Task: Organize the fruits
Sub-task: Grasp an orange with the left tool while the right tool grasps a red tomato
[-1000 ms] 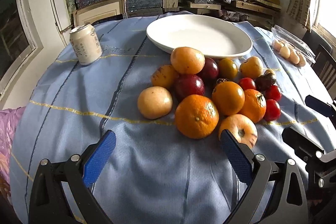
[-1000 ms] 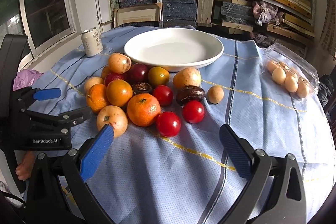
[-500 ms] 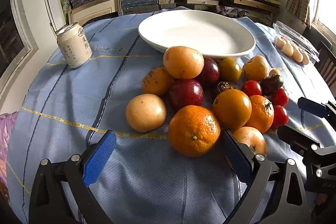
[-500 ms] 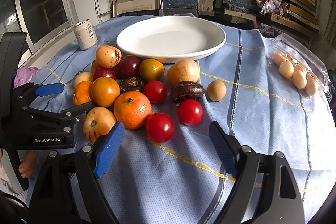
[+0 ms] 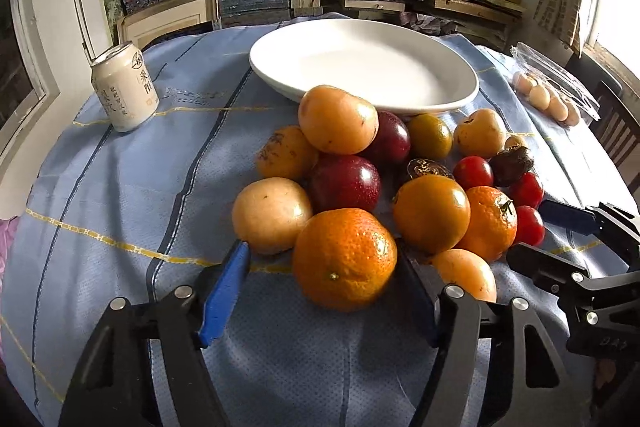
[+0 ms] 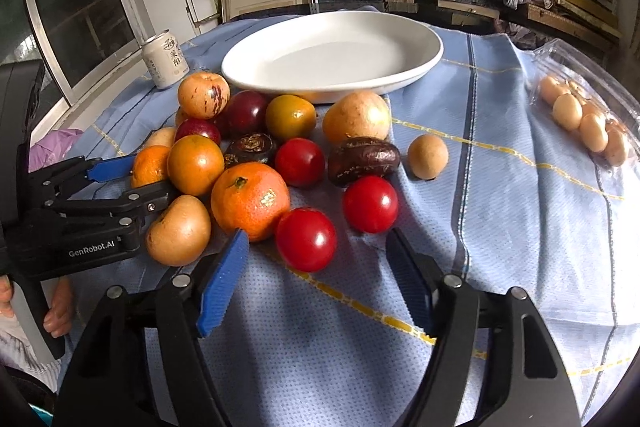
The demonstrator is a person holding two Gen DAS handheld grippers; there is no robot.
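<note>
**Both grippers closing in on the fruit pile**

Here, the fruit sits heaped just in front of the white plate (image 5: 362, 61), touching its near rim. The left gripper (image 5: 320, 281) has its jaws closing around the big orange (image 5: 345, 258), pads not yet pressing. The right gripper (image 6: 318, 273) is closing too, a red tomato (image 6: 306, 239) between its fingers, untouched. "GenRobot.AI" reads on the left tool (seen from the right wrist). A can (image 5: 125, 87) with Chinese characters stands left of the plate; bare cloth (image 6: 520, 227) lies to the plate's right.
</note>
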